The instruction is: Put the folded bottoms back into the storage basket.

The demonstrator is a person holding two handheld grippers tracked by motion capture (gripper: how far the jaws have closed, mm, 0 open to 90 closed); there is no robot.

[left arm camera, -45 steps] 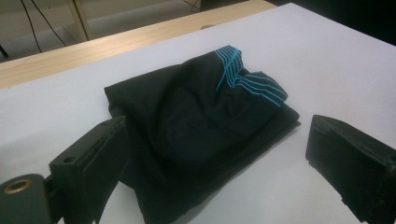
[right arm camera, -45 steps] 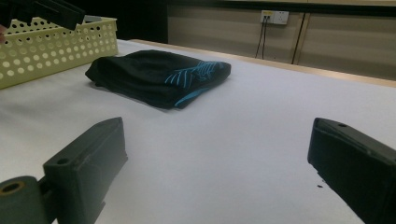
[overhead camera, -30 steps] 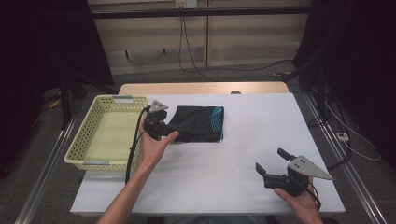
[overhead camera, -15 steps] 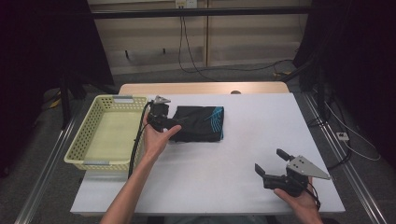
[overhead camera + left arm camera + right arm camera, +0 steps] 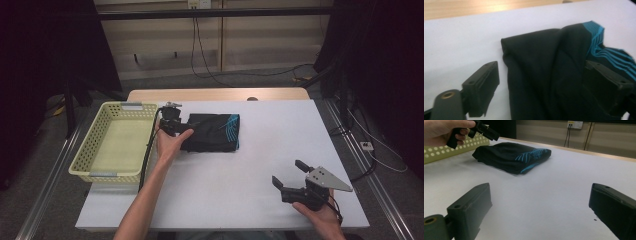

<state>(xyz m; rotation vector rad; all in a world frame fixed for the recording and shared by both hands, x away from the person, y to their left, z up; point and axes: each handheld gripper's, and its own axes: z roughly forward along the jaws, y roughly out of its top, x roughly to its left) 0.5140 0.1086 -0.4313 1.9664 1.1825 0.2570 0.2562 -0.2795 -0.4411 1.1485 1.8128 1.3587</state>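
A folded black garment with blue stripes (image 5: pixel 212 132) lies flat on the white table (image 5: pixel 250 200), left of centre. My left gripper (image 5: pixel 174 122) is at the garment's left edge. In the left gripper view it (image 5: pixel 542 67) is open, with the black cloth (image 5: pixel 544 82) lying between its jaws, which stand wide apart. My right gripper (image 5: pixel 290 173) is held near the front right of the table, open and with nothing between its jaws (image 5: pixel 541 188). The right gripper view shows the garment (image 5: pixel 511 157) far ahead and the left gripper (image 5: pixel 486 131) above its left end.
A yellow perforated basket (image 5: pixel 95 145) stands at the table's left edge, beside the left hand, and nothing lies inside it. The same basket (image 5: pixel 439 151) appears behind the garment in the right gripper view. A wooden table edge (image 5: pixel 215 94) runs along the back.
The left gripper has moved a little away from the person, along the garment's left edge. The right gripper has barely shifted. The garment lies as before.
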